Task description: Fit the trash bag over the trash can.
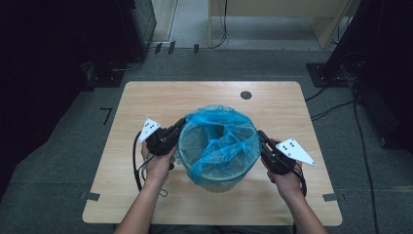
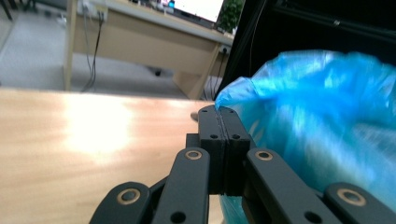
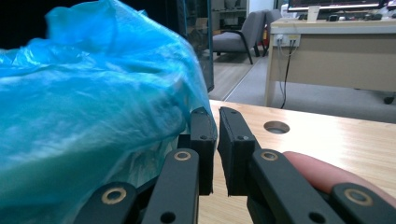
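Note:
A round bin (image 1: 220, 184) stands mid-table, lined with a thin blue plastic bag (image 1: 229, 146) whose film bulges over the rim. My left gripper (image 1: 182, 123) sits at the bin's left rim. In the left gripper view, my left gripper (image 2: 218, 112) has its jaws pressed together, with a peak of the bag (image 2: 317, 116) pinched at their tips. My right gripper (image 1: 260, 134) meets the bin's right rim. In the right gripper view, my right gripper (image 3: 217, 113) has only a thin slit between its jaws. The bag's (image 3: 93, 102) edge runs into their tips.
The wooden table (image 1: 146, 97) has a round cable hole (image 1: 246, 95) behind the bin. Bare forearms come in from the front edge. Cables and dark stands sit on the floor at the back and right. A desk (image 3: 336, 51) stands beyond the table.

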`<state>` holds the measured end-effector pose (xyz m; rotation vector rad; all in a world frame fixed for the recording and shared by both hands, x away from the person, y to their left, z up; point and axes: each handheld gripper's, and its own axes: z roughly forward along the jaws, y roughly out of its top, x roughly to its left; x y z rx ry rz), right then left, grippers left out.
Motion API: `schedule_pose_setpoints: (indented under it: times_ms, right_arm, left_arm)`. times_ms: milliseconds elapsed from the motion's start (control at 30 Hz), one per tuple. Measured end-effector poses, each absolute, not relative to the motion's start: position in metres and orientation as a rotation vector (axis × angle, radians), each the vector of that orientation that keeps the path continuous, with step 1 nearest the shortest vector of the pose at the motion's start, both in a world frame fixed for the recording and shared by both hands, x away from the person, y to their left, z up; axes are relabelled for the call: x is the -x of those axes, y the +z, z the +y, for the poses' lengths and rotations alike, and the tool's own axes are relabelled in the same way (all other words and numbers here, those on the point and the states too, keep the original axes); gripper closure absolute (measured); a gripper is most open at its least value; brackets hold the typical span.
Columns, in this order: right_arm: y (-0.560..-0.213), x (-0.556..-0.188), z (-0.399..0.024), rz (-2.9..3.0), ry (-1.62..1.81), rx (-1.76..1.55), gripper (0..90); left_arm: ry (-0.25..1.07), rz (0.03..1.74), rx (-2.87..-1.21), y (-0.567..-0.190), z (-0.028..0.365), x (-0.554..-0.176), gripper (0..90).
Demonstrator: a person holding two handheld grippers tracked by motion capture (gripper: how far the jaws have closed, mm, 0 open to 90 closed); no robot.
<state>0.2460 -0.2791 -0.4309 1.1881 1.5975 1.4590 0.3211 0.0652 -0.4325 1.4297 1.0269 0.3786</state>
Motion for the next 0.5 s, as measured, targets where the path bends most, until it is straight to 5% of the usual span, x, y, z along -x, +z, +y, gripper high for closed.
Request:
schedule_pose_setpoints:
  times_ms: [500]
  right_arm:
    - [-0.436, -0.256, -0.270, 1.612, 1.469, -1.211, 85.8]
  left_arm:
    - [0.276, 1.148, -1.534, -0.460, 0.052, -0.337, 88.4]
